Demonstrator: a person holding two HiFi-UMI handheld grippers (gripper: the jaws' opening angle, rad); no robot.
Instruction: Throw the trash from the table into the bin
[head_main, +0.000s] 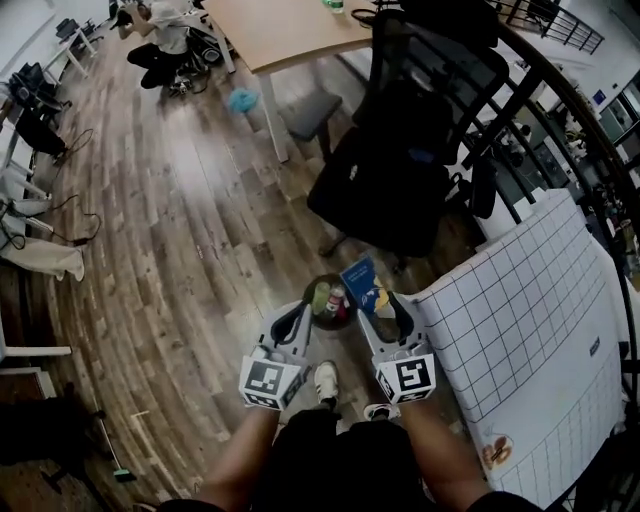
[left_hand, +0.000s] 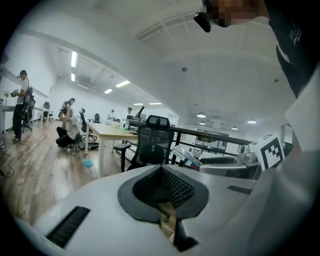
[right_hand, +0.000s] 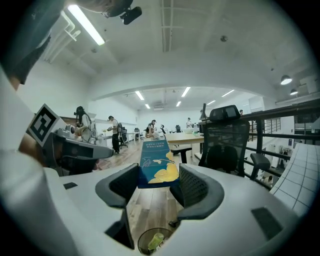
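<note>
Read the fingers (right_hand: 196, 186) of the right gripper (right_hand: 157, 172) as spread wide and clamped on the two side faces of a blue carton (right_hand: 156, 162), printed face turned toward that gripper's camera. Read the fingers (left_hand: 145, 187) of the left gripper (left_hand: 162, 172) as pressed together with nothing between them.

Locate the carton in the head view at the right-hand rim of the round dark bin (head_main: 325, 279), off the table and clear of the floor. Locate the same bin in the right gripper view directly beneath the jaws, with a green bottle (right_hand: 155, 241) inside. Judge the carton as over or just beside the bin mouth, not yet released.

Note both grippers side by side over the bin, left at its left rim, right at its right rim. Note the white gridded table (head_main: 540, 300) to the right, a black office chair (head_main: 400, 170) beyond the bin, and wood floor (head_main: 200, 230) all round.

Assess progress as follows, as a judgement:
- Treat pickup of this carton as done, carriage to the bin as nearly done, release as outstanding.
- Treat the bottle and a red can (head_main: 337, 298) in the bin as disposed of.
- Check the near corner of the table for one small brownish item (head_main: 497, 452), too small to identify, possibly trash left to collect.
</note>
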